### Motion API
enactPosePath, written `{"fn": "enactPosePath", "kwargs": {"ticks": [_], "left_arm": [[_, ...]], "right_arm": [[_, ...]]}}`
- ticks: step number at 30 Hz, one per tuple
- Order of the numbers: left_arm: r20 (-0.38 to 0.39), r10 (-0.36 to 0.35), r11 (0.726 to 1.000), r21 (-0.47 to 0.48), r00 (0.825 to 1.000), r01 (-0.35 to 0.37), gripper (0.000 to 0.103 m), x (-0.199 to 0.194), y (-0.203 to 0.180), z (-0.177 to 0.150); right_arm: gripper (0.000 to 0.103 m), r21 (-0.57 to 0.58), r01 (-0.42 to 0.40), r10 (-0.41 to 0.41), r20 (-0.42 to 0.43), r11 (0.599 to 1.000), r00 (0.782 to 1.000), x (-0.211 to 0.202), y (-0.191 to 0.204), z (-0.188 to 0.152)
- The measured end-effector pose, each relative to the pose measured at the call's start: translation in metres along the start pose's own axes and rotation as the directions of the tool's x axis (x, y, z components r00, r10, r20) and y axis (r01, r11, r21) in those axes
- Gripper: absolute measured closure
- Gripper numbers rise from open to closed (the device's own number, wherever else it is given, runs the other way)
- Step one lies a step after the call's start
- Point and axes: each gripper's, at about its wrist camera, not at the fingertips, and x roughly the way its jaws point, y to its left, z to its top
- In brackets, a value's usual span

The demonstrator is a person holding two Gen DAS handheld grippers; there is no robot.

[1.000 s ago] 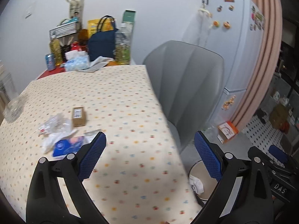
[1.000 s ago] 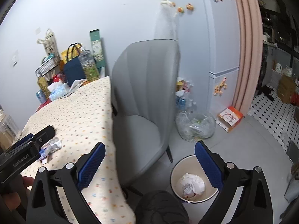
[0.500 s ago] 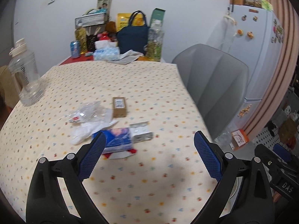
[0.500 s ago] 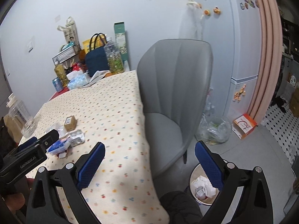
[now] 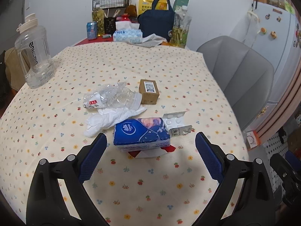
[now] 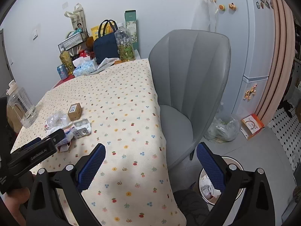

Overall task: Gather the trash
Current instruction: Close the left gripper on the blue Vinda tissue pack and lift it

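Note:
On the flowered tablecloth (image 5: 169,71) lies a pile of trash: a blue tissue pack (image 5: 141,133), a crumpled white tissue (image 5: 111,118), a crushed clear bottle (image 5: 112,98), a small brown box (image 5: 149,91) and a blister pack (image 5: 175,121). My left gripper (image 5: 150,148) is open, its jaws just short of the tissue pack on either side. My right gripper (image 6: 150,162) is open and empty over the table's near right edge. The pile (image 6: 75,124) and the left gripper's body (image 6: 35,152) show in the right wrist view. A white bin (image 6: 208,186) with paper in it stands on the floor.
A clear water jug (image 5: 34,52) stands at the table's left. Bottles, a navy bag (image 5: 156,24) and a tissue box (image 5: 128,35) crowd the far end. A grey chair (image 6: 188,86) sits by the table's right side, with a fridge (image 6: 244,37) and plastic bag (image 6: 222,128) behind.
My left gripper has swung left from the table edge and chair to face the trash pile and moved close to the tissue pack. My right gripper has turned left toward the table.

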Motion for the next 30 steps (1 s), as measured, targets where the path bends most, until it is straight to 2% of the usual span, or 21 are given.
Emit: {"fn": "enactPosePath", "kwargs": {"ticks": [7,14,16,17,18,24,30], "left_arm": [[-0.026,0.047,0.999,-0.002,0.999,-0.047,0.009,0.02,-0.001,0.002],[-0.044,0.062,0.998,-0.019,0.997,-0.063,0.01,0.033,0.007,0.002],[-0.047,0.061,0.998,-0.021,0.997,-0.062,0.017,0.034,0.009,0.002],[-0.051,0.056,0.998,-0.022,0.997,-0.058,0.027,0.034,0.009,0.003],[-0.057,0.047,0.999,-0.024,0.997,-0.049,0.031,0.034,0.009,0.003],[-0.033,0.026,0.999,-0.031,0.999,-0.027,0.033,0.024,0.012,0.006],[0.031,-0.006,0.998,-0.067,0.999,0.009,0.033,-0.003,0.025,0.017]], "right_arm": [[0.008,0.017,0.007,-0.006,-0.014,1.0,1.0,0.009,-0.01,0.001],[0.008,0.026,0.011,-0.01,-0.029,1.0,1.0,0.017,-0.013,0.0],[0.008,0.022,0.008,-0.008,-0.031,1.0,0.999,0.018,-0.011,0.0],[0.008,0.019,0.006,-0.006,-0.031,1.0,0.999,0.018,-0.009,0.001],[0.008,0.016,0.006,-0.005,-0.031,1.0,0.999,0.018,-0.007,0.001],[0.008,-0.008,-0.003,0.003,-0.023,1.0,1.0,0.018,0.007,0.005],[0.008,-0.042,-0.017,0.016,-0.023,0.999,1.0,0.019,0.027,0.006]]}}
